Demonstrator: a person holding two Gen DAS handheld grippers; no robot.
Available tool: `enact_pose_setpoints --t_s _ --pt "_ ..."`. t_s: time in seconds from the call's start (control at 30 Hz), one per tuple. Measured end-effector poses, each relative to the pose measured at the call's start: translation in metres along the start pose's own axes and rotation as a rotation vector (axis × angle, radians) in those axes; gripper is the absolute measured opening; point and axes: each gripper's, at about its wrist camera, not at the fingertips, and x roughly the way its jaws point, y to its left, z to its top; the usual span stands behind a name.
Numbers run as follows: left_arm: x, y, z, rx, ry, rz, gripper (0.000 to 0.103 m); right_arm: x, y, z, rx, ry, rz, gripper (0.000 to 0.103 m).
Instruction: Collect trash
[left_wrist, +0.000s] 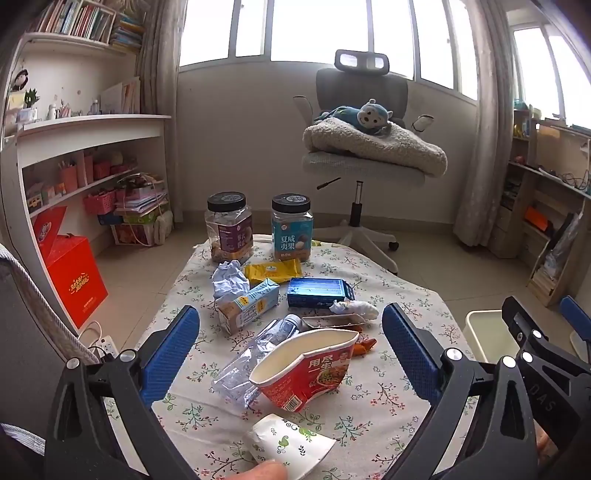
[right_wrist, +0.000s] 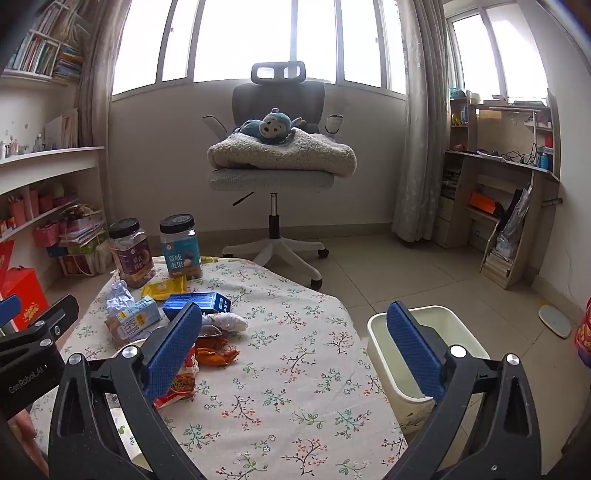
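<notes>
- Left wrist view: left gripper (left_wrist: 291, 350) spread wide, empty, above red noodle cup (left_wrist: 306, 373) lying tipped near table's (left_wrist: 388, 406) front edge.
- Right gripper (right_wrist: 295, 350) equally wide, empty; bin (right_wrist: 465, 325) on floor beside table's right edge.
- Best lowered over cup's rim, closed gently to avoid crushing, then carried to bin.

Between the left fingers (left_wrist: 177, 354) a red paper noodle bowl (left_wrist: 306, 373) and a crushed clear plastic bottle (left_wrist: 255, 354) block the way. Between the right fingers (right_wrist: 413, 350) the flowered worktop (right_wrist: 295, 369) lies bare, with the white plastic bin (right_wrist: 454, 325) just behind the right-hand one.
</notes>
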Motion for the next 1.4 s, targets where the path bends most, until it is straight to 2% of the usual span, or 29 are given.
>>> enact_pose_setpoints --t_s 0.2,0.23,1.4 --pt "-0.0015 -0.0006 -0.0009 0.001 0.0 0.0 0.096 -0.0049 -0.0022 0.0003 -0.001 -0.006 -0.003 0.096" --pt "-0.0008 -0.0012 0.0 0.0 0.002 0.001 0.096 0.0006 -0.0001 -0.0009 0.008 0.03 0.0 0.096" --pt "-0.001 -0.0005 -0.0037 0.0 0.008 0.001 0.096 0.0015 -0.0004 -0.0021 0.009 0.033 0.001 0.096"
